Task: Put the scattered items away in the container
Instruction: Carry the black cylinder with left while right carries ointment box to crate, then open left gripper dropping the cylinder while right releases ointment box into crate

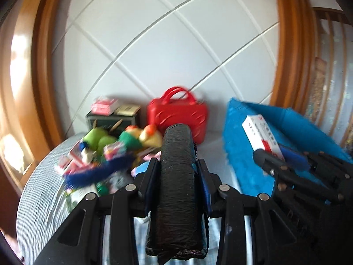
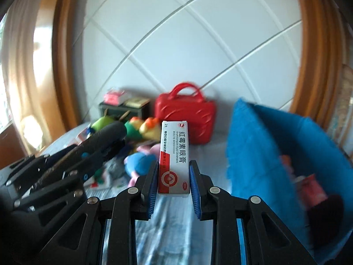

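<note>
My left gripper [image 1: 177, 165] is shut on a black roll of plastic bags [image 1: 176, 176] that stands up between its pads, lifted above the bed. My right gripper [image 2: 173, 172] is shut on a white and red ointment box [image 2: 174, 159], held upright. In the left wrist view the right gripper [image 1: 280, 154] and its box [image 1: 262, 135] hang in front of the blue fuzzy container [image 1: 253, 145]. In the right wrist view the left gripper [image 2: 97, 145] with the roll is at the left, and the blue container [image 2: 269, 150] at the right holds some pink items.
A red handbag [image 2: 187, 119] stands against the white quilted headboard [image 2: 198, 44]. Left of it are a dark green box [image 1: 112, 119] with small packets on top, plush toys [image 1: 123, 139], a dark blue fuzzy strip [image 1: 99, 172] and scattered small boxes on the striped bedding [image 1: 39, 187].
</note>
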A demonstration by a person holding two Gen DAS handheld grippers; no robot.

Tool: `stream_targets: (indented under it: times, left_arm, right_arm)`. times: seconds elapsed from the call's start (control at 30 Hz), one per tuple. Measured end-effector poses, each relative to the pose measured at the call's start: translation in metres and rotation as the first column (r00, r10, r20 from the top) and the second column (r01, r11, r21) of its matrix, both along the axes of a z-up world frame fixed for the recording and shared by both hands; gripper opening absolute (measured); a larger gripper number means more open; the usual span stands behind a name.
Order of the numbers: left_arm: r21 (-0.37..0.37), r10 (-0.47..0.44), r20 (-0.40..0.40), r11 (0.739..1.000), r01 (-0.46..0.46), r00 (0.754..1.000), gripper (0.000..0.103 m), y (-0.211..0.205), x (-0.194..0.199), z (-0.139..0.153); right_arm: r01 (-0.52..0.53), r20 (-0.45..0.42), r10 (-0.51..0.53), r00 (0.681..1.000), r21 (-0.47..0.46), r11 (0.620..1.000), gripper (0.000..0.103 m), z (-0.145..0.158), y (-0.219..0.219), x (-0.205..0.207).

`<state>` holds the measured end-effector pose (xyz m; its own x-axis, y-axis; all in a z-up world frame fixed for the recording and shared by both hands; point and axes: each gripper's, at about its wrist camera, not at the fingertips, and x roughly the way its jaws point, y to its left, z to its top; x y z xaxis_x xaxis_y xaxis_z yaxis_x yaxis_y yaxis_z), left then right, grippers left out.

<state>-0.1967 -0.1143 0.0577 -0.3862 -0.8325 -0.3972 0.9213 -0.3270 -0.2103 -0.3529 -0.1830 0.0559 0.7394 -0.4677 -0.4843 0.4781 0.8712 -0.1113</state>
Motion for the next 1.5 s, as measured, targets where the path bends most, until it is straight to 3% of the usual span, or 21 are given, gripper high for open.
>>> stream_targets:
  times: [0.3, 0.53, 0.63, 0.73, 0.93, 1.0, 1.1, 1.23, 1.3, 1.4, 1.5]
  left_arm:
    - [-0.038, -0.145, 0.049, 0.988, 0.147, 0.988, 0.034, 0.019, -0.114, 0.065]
    - [-0.070, -0.151, 0.060, 0.985, 0.155, 0.987, 0.034, 0.032, -0.229, 0.118]
    - [-0.041, -0.159, 0.056, 0.986, 0.161, 0.986, 0.034, 0.027, -0.273, 0.134]
    - [0.043, -0.172, 0.068, 0.985, 0.170, 0.983, 0.034, 0.014, -0.318, 0.138]
    - [0.266, -0.225, 0.157, 0.947, 0.178, 0.962, 0.034, -0.033, -0.397, 0.103]
    - [0.340, -0.302, 0.187, 0.913, 0.227, 0.935, 0.034, -0.049, -0.413, 0.078]
    - [0.459, -0.345, 0.232, 0.863, 0.210, 0.909, 0.034, -0.069, -0.439, 0.032]
    - [0.557, -0.408, 0.266, 0.804, 0.205, 0.873, 0.034, -0.080, -0.454, -0.016]
    - [0.613, -0.436, 0.240, 0.761, 0.212, 0.867, 0.034, -0.086, -0.456, -0.036]
    - [0.661, -0.458, 0.264, 0.727, 0.187, 0.849, 0.034, -0.088, -0.457, -0.056]
    - [0.702, -0.476, 0.231, 0.685, 0.194, 0.848, 0.034, -0.087, -0.459, -0.063]
  right_arm:
    - [0.147, 0.058, -0.142, 0.988, -0.089, 0.985, 0.026, 0.065, -0.078, -0.082]
    - [0.156, 0.056, -0.151, 0.987, -0.106, 0.982, 0.026, 0.086, -0.177, -0.140]
    - [0.141, 0.031, -0.138, 0.990, -0.100, 0.985, 0.026, 0.090, -0.222, -0.153]
    - [0.129, -0.018, -0.131, 0.991, -0.088, 0.988, 0.026, 0.091, -0.268, -0.163]
    - [0.095, -0.142, -0.095, 0.985, -0.001, 0.995, 0.026, 0.067, -0.339, -0.155]
    - [0.087, -0.187, -0.078, 0.979, 0.040, 0.995, 0.026, 0.052, -0.358, -0.148]
    - [0.093, -0.268, -0.067, 0.961, 0.083, 0.992, 0.026, 0.021, -0.379, -0.136]
    - [0.095, -0.402, -0.039, 0.915, 0.118, 0.988, 0.026, -0.027, -0.399, -0.120]
    - [0.097, -0.450, -0.005, 0.893, 0.183, 0.978, 0.026, -0.047, -0.408, -0.115]
    - [0.120, -0.482, 0.021, 0.876, 0.259, 0.958, 0.026, -0.068, -0.422, -0.113]
    - [0.135, -0.543, 0.061, 0.837, 0.314, 0.940, 0.026, -0.095, -0.426, -0.111]
